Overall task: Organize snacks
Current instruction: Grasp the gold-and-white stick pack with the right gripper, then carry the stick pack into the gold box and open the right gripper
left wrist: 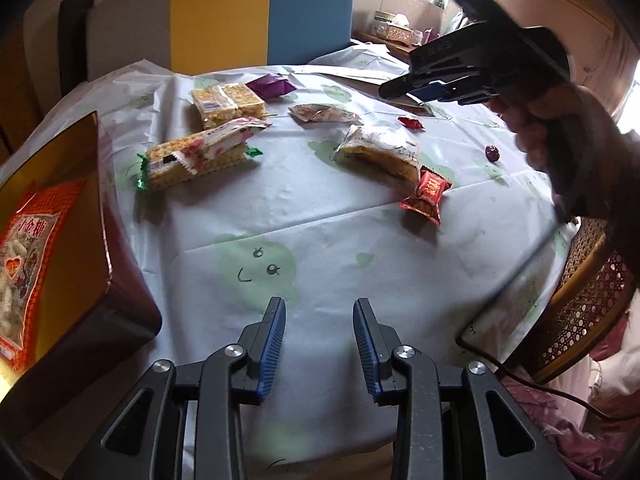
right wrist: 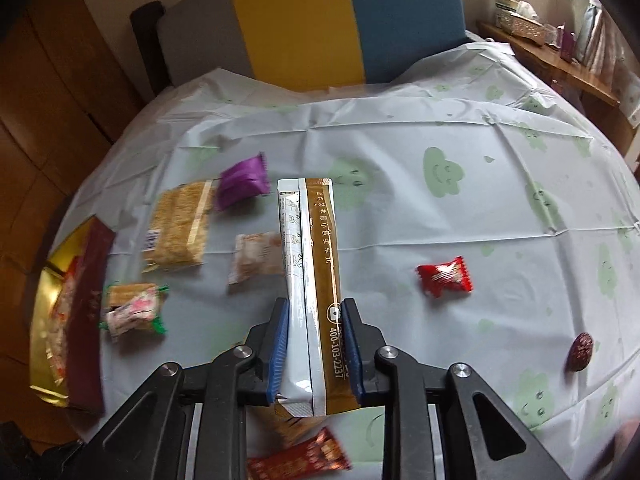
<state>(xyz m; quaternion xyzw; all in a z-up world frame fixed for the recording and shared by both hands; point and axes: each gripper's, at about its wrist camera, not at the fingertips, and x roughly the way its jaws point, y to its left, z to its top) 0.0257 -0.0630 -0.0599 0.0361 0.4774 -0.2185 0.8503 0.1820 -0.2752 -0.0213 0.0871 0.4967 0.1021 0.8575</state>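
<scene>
My right gripper [right wrist: 314, 312] is shut on a long gold-and-white sachet [right wrist: 312, 264], held above the table and pointing away from me. In the left wrist view it hangs in a hand [left wrist: 552, 128] over the table's far right. My left gripper [left wrist: 320, 308] is open over the near edge with nothing between its fingers. Beside it at the left stands a dark red box [left wrist: 116, 280] with a gold inside, holding an orange snack bag [left wrist: 24, 264]. Loose on the cloth lie cracker packs [left wrist: 200, 156], a purple packet [right wrist: 242, 180], a beige packet [right wrist: 256, 258], a red candy [right wrist: 444, 276] and a red packet [left wrist: 426, 196].
A pale tablecloth [right wrist: 400, 220] with green smiley prints covers the round table. A dark red date [right wrist: 580, 352] lies near the right edge. A grey, yellow and blue chair back [left wrist: 260, 12] stands behind the table, a woven chair [left wrist: 584, 292] at the right, and a cable [left wrist: 520, 376] trails there.
</scene>
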